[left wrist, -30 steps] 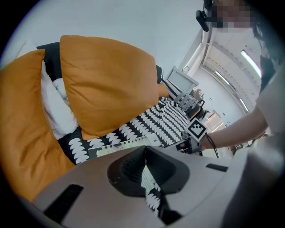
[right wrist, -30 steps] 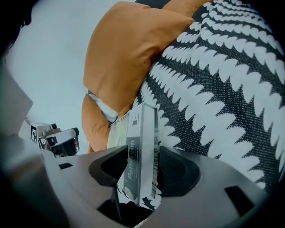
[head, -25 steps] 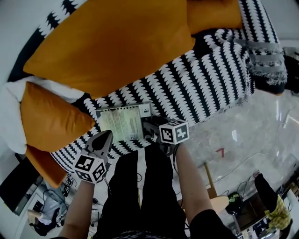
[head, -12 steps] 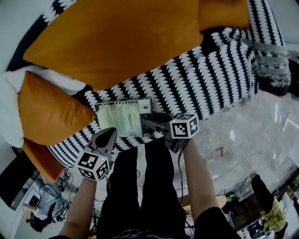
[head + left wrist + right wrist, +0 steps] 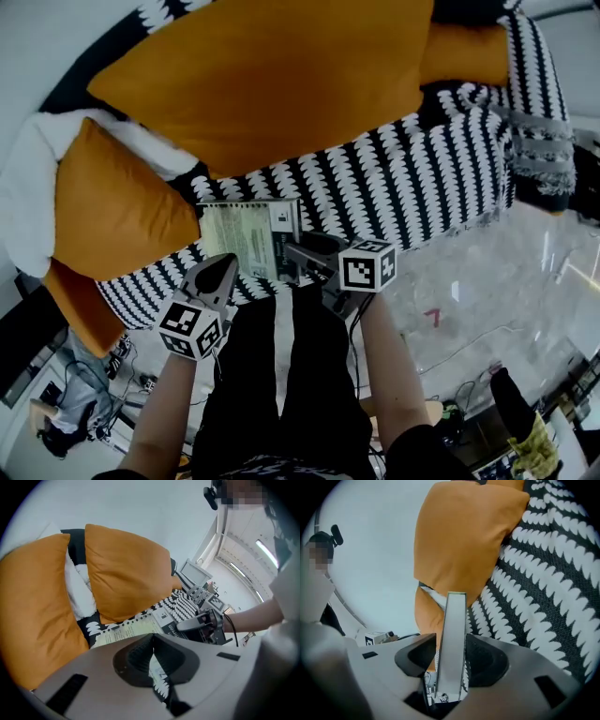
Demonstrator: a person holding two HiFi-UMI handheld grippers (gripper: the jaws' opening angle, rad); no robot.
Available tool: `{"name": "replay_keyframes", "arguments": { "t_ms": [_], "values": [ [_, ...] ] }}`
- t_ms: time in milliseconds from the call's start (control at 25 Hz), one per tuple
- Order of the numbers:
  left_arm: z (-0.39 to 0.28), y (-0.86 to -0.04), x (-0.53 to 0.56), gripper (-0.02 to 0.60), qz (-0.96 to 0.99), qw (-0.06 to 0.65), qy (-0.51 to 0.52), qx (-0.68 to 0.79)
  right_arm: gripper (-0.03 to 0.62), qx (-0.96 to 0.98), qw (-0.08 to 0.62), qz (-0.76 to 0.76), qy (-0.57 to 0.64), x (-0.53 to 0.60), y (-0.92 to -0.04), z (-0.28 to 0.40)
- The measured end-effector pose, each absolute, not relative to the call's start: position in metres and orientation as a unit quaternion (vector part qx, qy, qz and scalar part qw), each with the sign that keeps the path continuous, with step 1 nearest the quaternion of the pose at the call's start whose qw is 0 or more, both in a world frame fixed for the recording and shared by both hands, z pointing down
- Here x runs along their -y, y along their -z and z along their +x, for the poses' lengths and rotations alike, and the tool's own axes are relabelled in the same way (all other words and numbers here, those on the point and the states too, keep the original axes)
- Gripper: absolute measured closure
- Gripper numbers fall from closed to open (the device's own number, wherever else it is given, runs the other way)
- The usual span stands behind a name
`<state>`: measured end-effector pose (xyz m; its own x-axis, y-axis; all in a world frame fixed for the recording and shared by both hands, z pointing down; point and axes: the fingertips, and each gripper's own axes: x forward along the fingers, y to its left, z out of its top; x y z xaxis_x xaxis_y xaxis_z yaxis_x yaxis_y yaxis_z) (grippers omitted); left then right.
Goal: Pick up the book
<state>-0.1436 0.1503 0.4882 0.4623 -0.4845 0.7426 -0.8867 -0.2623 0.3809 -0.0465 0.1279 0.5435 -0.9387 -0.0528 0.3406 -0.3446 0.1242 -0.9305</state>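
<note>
Right gripper (image 5: 302,254) jaws closing on the book (image 5: 246,239) edge; left gripper (image 5: 223,265) pinched together, empty. I fear this edge hold lets it pivot and slip

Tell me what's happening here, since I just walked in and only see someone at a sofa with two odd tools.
A person holding a gripper in each hand is picking up a thin pale-green book from the front edge of a black-and-white patterned sofa with orange cushions. The right gripper has the book's edge between its jaws, which are closing on it. The left gripper hangs near the seat edge, jaws together and empty.
</note>
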Motion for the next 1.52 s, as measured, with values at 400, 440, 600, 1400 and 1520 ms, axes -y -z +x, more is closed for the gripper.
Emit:
{"name": "replay_keyframes", "arguments": {
  "t_ms": [400,440,600,1400,1520],
  "values": [
    [-0.202,-0.432,-0.17,0.574,0.751,0.379,-0.211,0.497,0.403,0.744,0.236,0.148,-0.607,-0.151,-0.507,-0.119],
    [-0.209,-0.425,-0.172,0.574,0.751,0.377,-0.208,0.501,0.408,0.738,0.231,0.165,-0.612,-0.148,-0.503,-0.12],
    [-0.236,-0.402,-0.18,0.574,0.75,0.366,-0.196,0.514,0.418,0.733,0.242,0.202,-0.603,-0.149,-0.489,-0.124],
    [-0.239,-0.24,-0.189,0.574,0.859,0.252,-0.153,0.419,0.421,0.731,0.049,0.337,-0.592,-0.21,-0.247,-0.06],
    [-0.231,-0.223,-0.193,0.574,0.865,0.241,-0.158,0.41,0.419,0.726,0.018,0.35,-0.592,-0.225,-0.224,-0.045]
  ]
}}
